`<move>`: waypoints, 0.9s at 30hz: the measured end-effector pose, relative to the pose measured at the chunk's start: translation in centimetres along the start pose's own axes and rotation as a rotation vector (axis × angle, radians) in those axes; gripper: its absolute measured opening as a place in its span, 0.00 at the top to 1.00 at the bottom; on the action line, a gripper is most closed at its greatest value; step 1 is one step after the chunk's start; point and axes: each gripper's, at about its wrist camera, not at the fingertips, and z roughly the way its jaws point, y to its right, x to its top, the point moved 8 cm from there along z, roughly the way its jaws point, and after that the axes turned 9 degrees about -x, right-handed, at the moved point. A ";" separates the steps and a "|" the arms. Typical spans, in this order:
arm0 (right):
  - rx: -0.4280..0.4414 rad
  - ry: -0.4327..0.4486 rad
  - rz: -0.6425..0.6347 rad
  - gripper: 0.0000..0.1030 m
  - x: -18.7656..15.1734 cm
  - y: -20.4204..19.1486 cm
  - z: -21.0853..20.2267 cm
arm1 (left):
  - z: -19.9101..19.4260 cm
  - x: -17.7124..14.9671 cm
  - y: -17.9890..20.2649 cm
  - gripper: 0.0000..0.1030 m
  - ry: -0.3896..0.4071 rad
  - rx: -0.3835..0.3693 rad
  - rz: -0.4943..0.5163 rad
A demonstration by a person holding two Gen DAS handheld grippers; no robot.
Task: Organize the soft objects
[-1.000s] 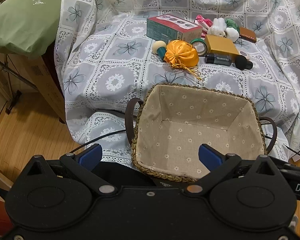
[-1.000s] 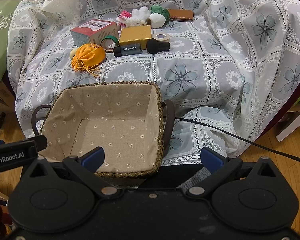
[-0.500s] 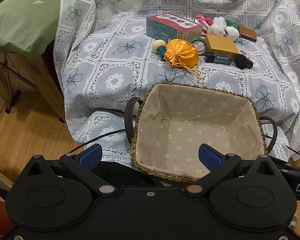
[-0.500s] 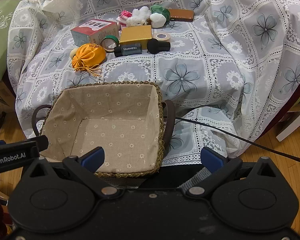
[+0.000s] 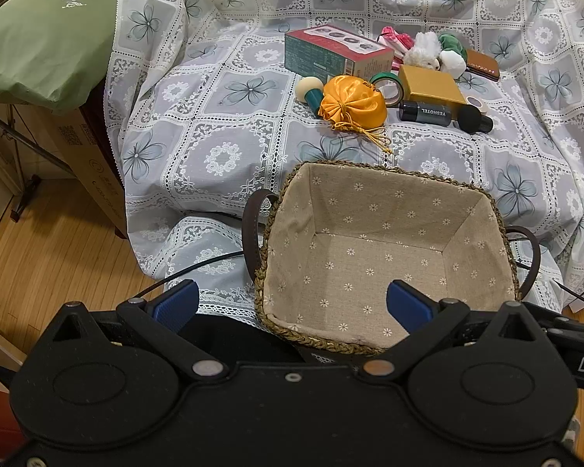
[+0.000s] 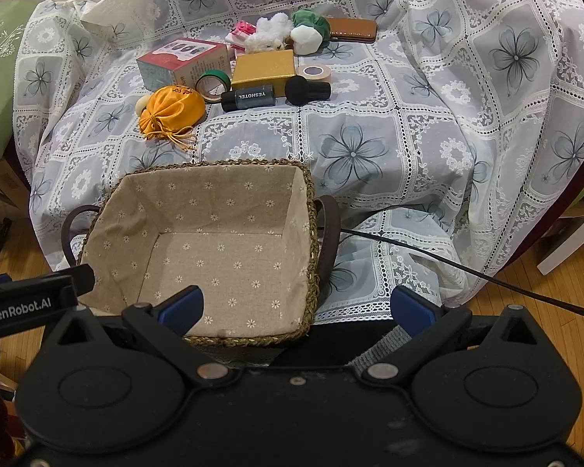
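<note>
Left gripper jaws spread, right gripper jaws spread, both empty, lined basket below, orange pouch beyond.

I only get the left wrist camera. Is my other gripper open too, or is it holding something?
Observer: The right gripper is open wide, with nothing between its fingers.
Operator: What's over on that side of the basket?
Observer: A black cable runs from beside the basket handle, across the cloth, down to the wooden floor.
Operator: I only see a bit of the brown wallet. Is anything on it?
Observer: No. The right wrist view shows the wallet whole, lying flat beside the green and white plush, with nothing on top.
</note>
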 end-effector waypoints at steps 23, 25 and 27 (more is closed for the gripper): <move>0.002 -0.012 -0.005 0.00 -0.4 -0.2 0.1 | 0.1 -0.7 0.0 0.03 -0.005 -0.002 -0.002; 0.002 -0.013 -0.004 0.00 -0.4 -0.3 0.1 | 0.0 -0.8 0.0 0.03 -0.007 -0.003 -0.003; 0.004 -0.013 -0.003 0.00 -0.5 -0.3 0.1 | 0.0 -0.8 0.0 0.03 -0.006 -0.003 -0.003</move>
